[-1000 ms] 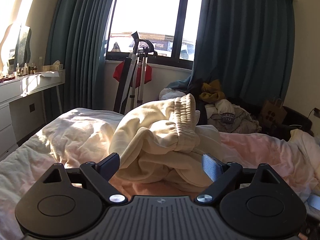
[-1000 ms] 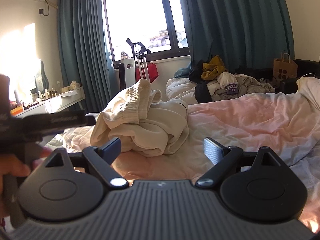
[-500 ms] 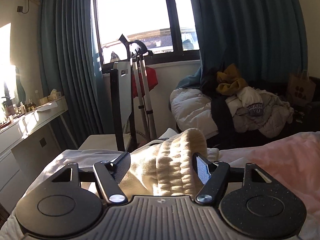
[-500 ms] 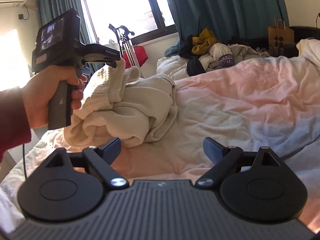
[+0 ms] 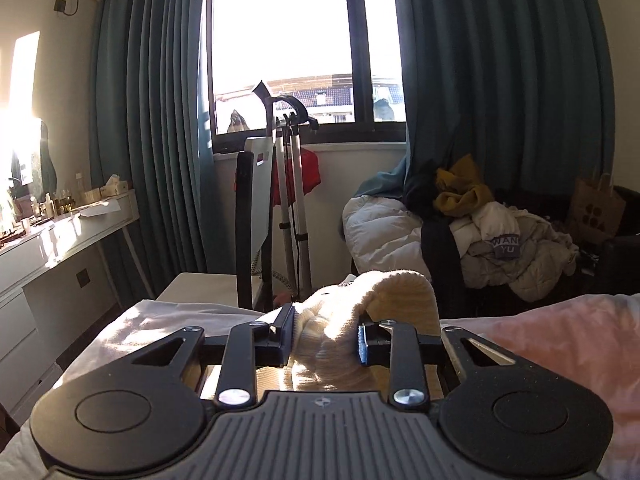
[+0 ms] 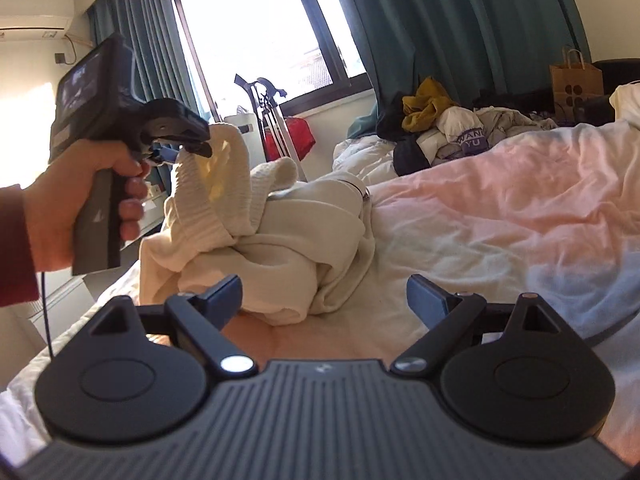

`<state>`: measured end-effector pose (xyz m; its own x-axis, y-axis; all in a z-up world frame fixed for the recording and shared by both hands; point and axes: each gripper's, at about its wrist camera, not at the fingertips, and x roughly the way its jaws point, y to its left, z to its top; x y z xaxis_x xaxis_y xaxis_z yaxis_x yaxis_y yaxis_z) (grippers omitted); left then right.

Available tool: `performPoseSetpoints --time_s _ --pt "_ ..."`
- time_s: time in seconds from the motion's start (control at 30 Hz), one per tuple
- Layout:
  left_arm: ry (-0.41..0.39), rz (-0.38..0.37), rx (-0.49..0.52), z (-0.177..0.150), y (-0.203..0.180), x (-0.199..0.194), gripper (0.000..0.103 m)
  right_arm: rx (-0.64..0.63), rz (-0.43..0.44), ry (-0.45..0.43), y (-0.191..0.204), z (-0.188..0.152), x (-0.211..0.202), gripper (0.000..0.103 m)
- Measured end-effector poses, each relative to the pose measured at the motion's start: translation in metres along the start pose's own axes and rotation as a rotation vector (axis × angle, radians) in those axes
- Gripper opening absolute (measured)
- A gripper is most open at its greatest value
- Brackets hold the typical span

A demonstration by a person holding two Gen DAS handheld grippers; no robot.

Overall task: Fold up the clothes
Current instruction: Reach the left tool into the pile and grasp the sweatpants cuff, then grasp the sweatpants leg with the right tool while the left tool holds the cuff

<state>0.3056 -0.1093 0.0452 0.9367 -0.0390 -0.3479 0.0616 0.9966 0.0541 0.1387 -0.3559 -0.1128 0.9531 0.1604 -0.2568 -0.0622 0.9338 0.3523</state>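
Left wrist view shows the left gripper [image 5: 325, 335] closed on the ribbed band of a cream garment [image 5: 372, 300], the knit bunched between its two pads. From the right wrist view the same gripper [image 6: 180, 148] sits in a hand [image 6: 76, 208] with a red sleeve [image 6: 16, 248], and it holds that band above the bed [image 6: 500, 208]; the band runs steeply down from the jaws to the rest of the garment [image 6: 280, 248], which lies in a crumpled heap on the pink cover, near the bed's left edge. So the lifted part stands close to upright (its long axis roughly vertical), while the heap spreads low and wide with no clear direction.

The right gripper [image 6: 324, 300] hangs just short of the heap, its jaws wide apart with nothing between them.

A brown paper bag [image 6: 576, 80] stands by the far wall; its contents cannot be seen. Beside it a pile of clothes [image 6: 460, 128] lies beyond the bed, under teal curtains [image 6: 460, 20].
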Motion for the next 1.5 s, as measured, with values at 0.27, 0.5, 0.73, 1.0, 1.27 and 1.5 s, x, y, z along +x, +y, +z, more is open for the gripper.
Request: performPoseSetpoints --time_s 0.27,0.5,0.73,1.0,1.27,1.5 --pt "-0.054 -0.067 -0.157 -0.014 0.091 -0.135 0.026 -0.051 0.029 -0.047 0.014 0.010 -0.030 0.091" --pt "-0.031 -0.066 -0.244 -0.079 0.168 -0.213 0.024 0.002 0.135 0.023 0.030 0.006 -0.044 0.091" --pt "0.074 -0.018 -0.492 -0.144 0.245 -0.218 0.020 0.066 0.265 0.118 0.048 -0.006 -0.049 0.091" --pt "0.105 0.028 -0.657 -0.167 0.279 -0.209 0.020 0.089 0.290 0.214 0.062 -0.011 -0.018 0.090" --pt "0.176 0.044 -0.791 -0.178 0.292 -0.172 0.016 0.167 0.271 0.373 0.066 0.000 0.069 0.078" --pt "0.180 0.042 -0.878 -0.185 0.307 -0.159 0.016 0.185 0.290 0.497 0.092 -0.001 0.118 0.058"
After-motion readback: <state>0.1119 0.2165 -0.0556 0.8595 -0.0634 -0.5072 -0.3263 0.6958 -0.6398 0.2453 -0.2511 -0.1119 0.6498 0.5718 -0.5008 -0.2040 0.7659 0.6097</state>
